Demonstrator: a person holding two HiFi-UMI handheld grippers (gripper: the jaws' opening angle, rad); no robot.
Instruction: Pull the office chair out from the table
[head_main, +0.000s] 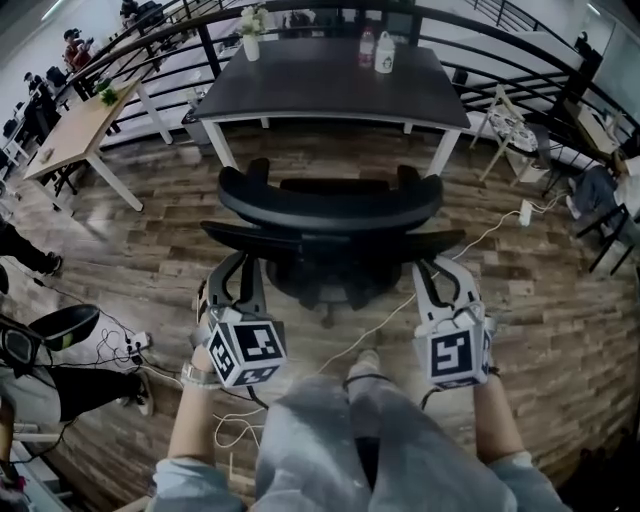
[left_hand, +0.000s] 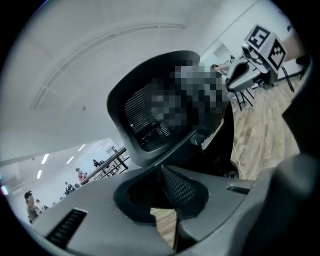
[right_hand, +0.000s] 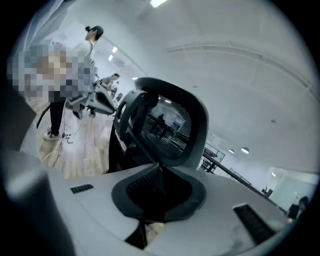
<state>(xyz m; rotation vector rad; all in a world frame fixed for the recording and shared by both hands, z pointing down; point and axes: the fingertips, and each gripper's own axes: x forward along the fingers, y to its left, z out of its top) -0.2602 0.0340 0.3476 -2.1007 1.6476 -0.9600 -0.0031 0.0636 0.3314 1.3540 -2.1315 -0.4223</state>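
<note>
A black office chair (head_main: 330, 205) stands tucked against the dark table (head_main: 300, 85), its backrest towards me. My left gripper (head_main: 238, 262) reaches the left end of the backrest's lower crossbar. My right gripper (head_main: 440, 262) reaches the right end. In the left gripper view the jaws (left_hand: 160, 185) are closed on a thin black edge of the chair, with the mesh backrest (left_hand: 145, 95) rising just beyond. In the right gripper view the jaws (right_hand: 157, 190) likewise pinch a thin black edge below the backrest (right_hand: 170, 125).
Two bottles (head_main: 383, 50) and a vase (head_main: 250, 35) stand on the table. A white cable (head_main: 470, 245) runs across the wooden floor under the chair. A light wooden table (head_main: 80, 130) stands at the left, a folding stand (head_main: 510, 125) at the right, and a railing behind.
</note>
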